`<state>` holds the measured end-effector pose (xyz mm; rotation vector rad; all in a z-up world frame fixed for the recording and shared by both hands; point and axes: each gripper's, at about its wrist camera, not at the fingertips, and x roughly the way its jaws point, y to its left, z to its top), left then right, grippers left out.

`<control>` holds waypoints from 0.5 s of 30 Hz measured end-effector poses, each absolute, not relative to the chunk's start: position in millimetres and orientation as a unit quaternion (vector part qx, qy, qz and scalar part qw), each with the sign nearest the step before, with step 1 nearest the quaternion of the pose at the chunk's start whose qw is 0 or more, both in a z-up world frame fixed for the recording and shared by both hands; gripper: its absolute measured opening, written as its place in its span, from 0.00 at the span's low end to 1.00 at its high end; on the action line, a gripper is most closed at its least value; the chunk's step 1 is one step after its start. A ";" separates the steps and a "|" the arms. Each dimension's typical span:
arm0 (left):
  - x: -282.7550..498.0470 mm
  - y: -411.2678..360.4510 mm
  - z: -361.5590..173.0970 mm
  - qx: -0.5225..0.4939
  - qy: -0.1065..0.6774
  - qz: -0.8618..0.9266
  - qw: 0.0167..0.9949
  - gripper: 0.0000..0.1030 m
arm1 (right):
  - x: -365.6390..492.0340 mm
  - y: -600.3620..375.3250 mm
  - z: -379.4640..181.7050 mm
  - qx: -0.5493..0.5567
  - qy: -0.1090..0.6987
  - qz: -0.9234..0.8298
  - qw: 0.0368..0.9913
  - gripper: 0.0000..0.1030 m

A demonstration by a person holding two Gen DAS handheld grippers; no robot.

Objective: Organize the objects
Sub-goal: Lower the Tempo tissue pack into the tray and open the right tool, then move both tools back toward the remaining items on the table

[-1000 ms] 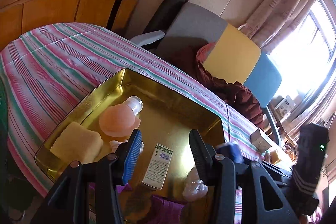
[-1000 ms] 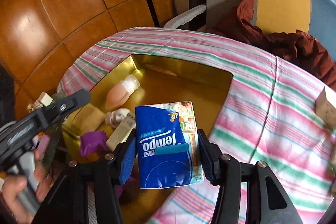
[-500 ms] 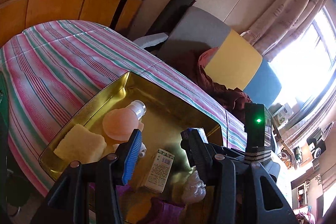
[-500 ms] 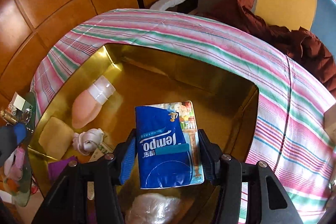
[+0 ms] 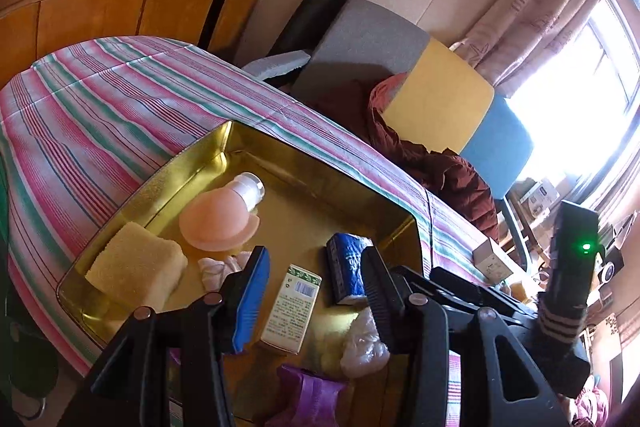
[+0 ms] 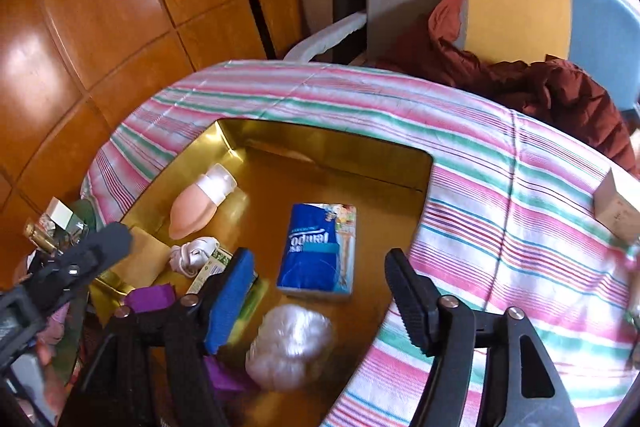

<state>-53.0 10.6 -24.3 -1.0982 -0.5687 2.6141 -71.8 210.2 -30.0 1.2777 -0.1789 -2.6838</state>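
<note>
A table covered with a striped cloth [image 6: 460, 131] in pink, green and white is carrying the things. Directly on the cloth a gold tray [image 6: 332, 143] is lying, just ahead of the right claw and reaching under its left finger. A small pale box [image 6: 616, 211] is also sitting on the cloth, well to the right of that claw. In the left wrist view the tray [image 5: 192, 163] is lying ahead of the left claw and the box [image 5: 490, 259] to its right.
</note>
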 end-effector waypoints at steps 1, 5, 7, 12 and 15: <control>-52.6 13.2 -24.7 -0.378 -0.192 0.896 0.129 0.46 | -67.7 212.2 -28.0 0.426 -0.059 -0.899 0.079 0.71; -50.4 24.1 -25.9 -0.377 -0.183 0.893 0.161 0.46 | -48.2 229.2 -25.2 0.432 -0.052 -0.899 0.058 0.75; -48.3 32.5 -26.2 -0.381 -0.174 0.891 0.174 0.46 | -38.4 243.2 -28.8 0.442 -0.057 -0.894 0.042 0.76; -40.4 56.6 -26.6 -0.386 -0.140 0.889 0.202 0.46 | -16.7 288.2 -45.7 0.479 -0.093 -0.873 -0.003 0.76; -34.5 70.7 -25.8 -0.387 -0.120 0.886 0.224 0.46 | -0.5 317.9 -56.9 0.496 -0.116 -0.860 -0.030 0.76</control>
